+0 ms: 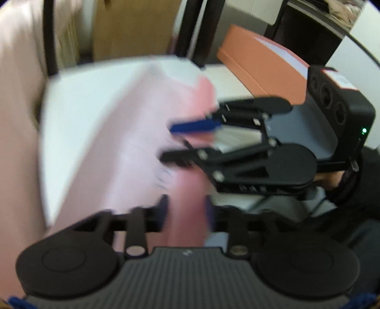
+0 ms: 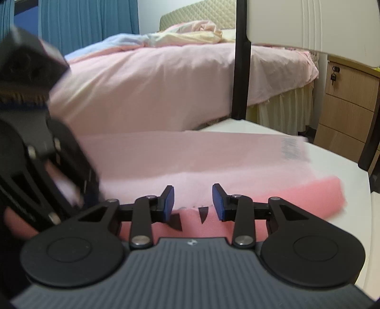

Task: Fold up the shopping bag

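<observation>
Now flat on white table (image 2: 344, 166), pink non-woven shopping bag (image 2: 190, 161) spread toward twelve o'clock, left gripper (image 1: 186, 209) jaws apart astride it, right gripper (image 2: 192, 202) jaws apart above its edge, gripping nothing.

Two close wrist views, shared pink bag (image 1: 123, 147)

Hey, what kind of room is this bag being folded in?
Most likely a bedroom. A bed with pink bedding fills the background, blue curtains hang behind it, and a wooden drawer unit stands beside it. The bag lies on a white table.
</observation>
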A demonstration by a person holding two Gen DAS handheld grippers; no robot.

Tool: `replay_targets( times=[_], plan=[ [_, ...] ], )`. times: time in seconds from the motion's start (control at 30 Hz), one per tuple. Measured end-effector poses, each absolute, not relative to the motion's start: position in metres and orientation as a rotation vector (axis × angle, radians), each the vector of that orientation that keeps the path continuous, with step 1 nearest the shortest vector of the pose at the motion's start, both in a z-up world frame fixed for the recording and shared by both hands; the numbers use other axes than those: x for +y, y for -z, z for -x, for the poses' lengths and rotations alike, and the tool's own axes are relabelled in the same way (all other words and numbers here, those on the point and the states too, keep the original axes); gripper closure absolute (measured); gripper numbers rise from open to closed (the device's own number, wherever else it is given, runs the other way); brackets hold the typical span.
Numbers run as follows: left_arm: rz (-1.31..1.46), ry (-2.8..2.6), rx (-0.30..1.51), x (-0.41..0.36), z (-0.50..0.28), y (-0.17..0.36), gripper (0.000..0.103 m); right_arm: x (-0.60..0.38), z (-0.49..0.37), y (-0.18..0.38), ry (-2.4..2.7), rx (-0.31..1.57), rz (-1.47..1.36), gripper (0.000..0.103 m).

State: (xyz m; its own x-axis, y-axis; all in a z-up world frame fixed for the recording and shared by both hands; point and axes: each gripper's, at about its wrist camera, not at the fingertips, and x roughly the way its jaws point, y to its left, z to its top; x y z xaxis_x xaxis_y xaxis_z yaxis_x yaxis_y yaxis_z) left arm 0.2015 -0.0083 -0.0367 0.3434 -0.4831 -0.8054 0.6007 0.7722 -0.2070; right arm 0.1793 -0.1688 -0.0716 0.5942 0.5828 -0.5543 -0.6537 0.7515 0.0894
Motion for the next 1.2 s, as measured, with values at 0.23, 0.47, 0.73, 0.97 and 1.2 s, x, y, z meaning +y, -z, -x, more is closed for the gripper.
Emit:
replay_targets(
  times=[0.23,0.47,0.73,0.97,1.2],
  plan=[
    [-0.329,0.679,0.894,-0.023,-0.181,0.029,0.057,-0.17,-0.178,0.085,-0.674,0.627,0.167,0.065],
    [-0.828,0.76,0.567,-0.081,-0.11,0.04,0.055,-0.185,-0.172,0.086,-0.649,0.638,0.129,0.066],
    [-1.236,0.822,0.505,-0.12,-0.061,0.084,0.053,-0.2,-0.152,0.082,-0.609,0.678,0.106,0.065],
    [-1.285,0.789,0.476,-0.122,-0.059,0.097,0.053,-0.215,-0.137,0.08,-0.6,0.704,0.077,0.066],
    [-1.296,0.738,0.491,-0.117,-0.069,0.106,0.056,-0.219,-0.131,0.077,-0.618,0.726,0.073,0.065]
  ],
)
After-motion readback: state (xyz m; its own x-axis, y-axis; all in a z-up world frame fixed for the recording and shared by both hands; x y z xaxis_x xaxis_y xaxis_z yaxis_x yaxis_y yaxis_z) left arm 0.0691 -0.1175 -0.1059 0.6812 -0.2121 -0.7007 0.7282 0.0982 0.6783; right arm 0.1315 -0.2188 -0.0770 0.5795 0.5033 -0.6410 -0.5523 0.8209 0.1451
